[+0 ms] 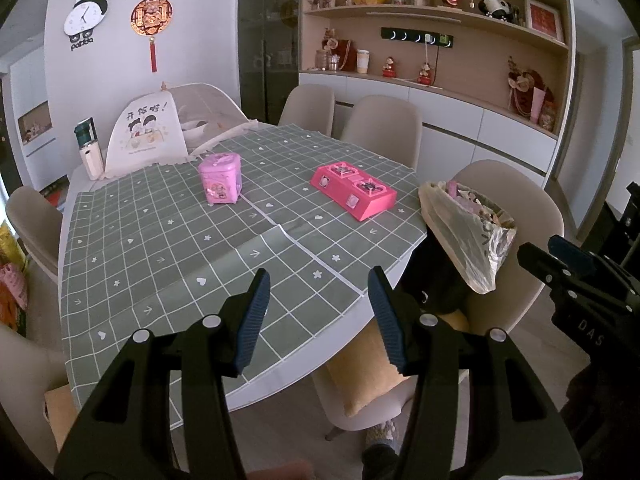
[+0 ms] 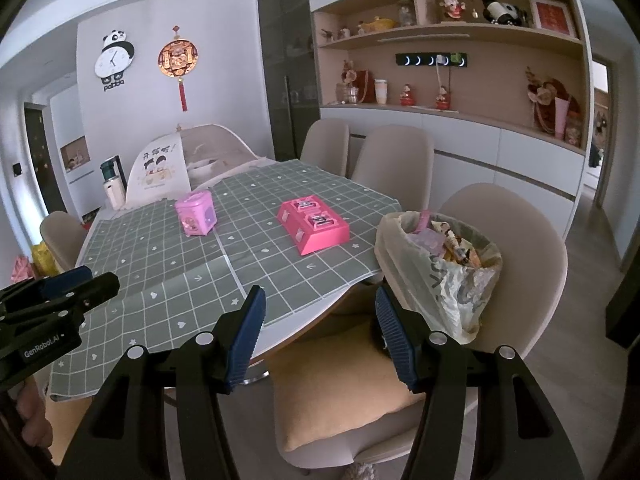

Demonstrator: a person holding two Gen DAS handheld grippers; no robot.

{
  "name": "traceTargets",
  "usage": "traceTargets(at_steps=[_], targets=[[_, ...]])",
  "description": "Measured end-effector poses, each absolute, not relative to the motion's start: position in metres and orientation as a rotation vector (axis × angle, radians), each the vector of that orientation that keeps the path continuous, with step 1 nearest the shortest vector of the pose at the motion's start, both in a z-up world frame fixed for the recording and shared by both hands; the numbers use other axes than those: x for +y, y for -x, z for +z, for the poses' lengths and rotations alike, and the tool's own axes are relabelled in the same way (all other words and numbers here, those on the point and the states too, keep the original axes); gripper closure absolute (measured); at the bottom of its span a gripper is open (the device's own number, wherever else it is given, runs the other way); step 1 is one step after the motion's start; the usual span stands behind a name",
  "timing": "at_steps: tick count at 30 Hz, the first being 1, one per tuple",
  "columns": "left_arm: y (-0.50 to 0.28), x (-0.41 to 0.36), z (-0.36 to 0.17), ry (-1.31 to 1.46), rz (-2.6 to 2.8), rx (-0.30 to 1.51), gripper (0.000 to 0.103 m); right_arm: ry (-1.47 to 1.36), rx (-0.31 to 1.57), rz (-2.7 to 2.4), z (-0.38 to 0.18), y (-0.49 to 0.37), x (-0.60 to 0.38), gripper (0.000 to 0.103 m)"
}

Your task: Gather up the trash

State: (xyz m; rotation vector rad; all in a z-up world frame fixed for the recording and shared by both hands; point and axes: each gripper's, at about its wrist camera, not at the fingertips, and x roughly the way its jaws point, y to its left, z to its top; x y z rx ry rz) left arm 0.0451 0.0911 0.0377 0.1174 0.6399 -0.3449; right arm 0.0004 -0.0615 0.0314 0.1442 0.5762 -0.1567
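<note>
The black-and-white panda-shaped wall clock [image 1: 85, 12] carries the word "panda" in dark letters along its foot. In the right wrist view, the black plastic body of the left gripper [image 2: 60, 294] bears "GenRobot.AI" in small white print. In the left wrist view, the black body of the right gripper [image 1: 560, 268] shows the letters "DAS". The white dome-shaped mesh food cover [image 1: 146, 132] has dark Chinese characters ending in an exclamation mark above a cartoon of two children; they are too small to read surely.
</note>
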Motion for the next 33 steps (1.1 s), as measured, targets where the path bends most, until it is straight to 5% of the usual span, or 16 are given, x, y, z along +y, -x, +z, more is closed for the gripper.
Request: traceTargets(at_steps=[24, 33], targets=[[-0.058, 0.085, 0.026, -0.129, -0.366, 0.659, 0.054, -0.148, 0.584, -0.181, 0.026, -0.005, -0.065, 0.049], [-0.151, 0.118, -0.021, 0.013, -0.248, 0.839, 0.053, -0.092, 0.688, -0.117, 0.004, -0.074, -0.075, 0.045]])
